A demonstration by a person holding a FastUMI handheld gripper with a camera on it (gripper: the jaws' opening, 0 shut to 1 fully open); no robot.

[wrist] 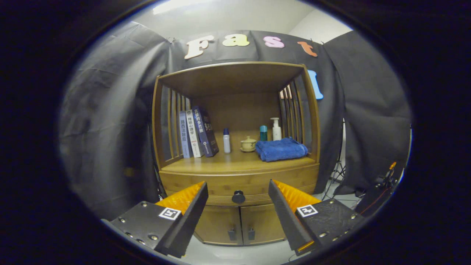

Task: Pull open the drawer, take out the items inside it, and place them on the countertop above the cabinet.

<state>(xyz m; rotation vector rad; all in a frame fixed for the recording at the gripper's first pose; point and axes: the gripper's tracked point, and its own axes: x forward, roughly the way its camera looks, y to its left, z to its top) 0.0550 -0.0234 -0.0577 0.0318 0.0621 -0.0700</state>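
Drawer (239, 187) of the wooden cabinet (237, 147) sits shut, its dark round knob (238, 197) straight ahead of our gripper (238, 209), centred in the gap between the fingers but beyond them, apart; we hold the fingers spread wide, gripping nothing; on the countertop (220, 162) above lies a folded blue towel (280, 149); books (197, 133) lean at the other end.

Gripper view: fisheye camera riding on the gripper (238, 217), facing the wooden cabinet (237, 154) head-on from near, level with its drawer knob (238, 197); jaws spread wide at 6 o'clock.
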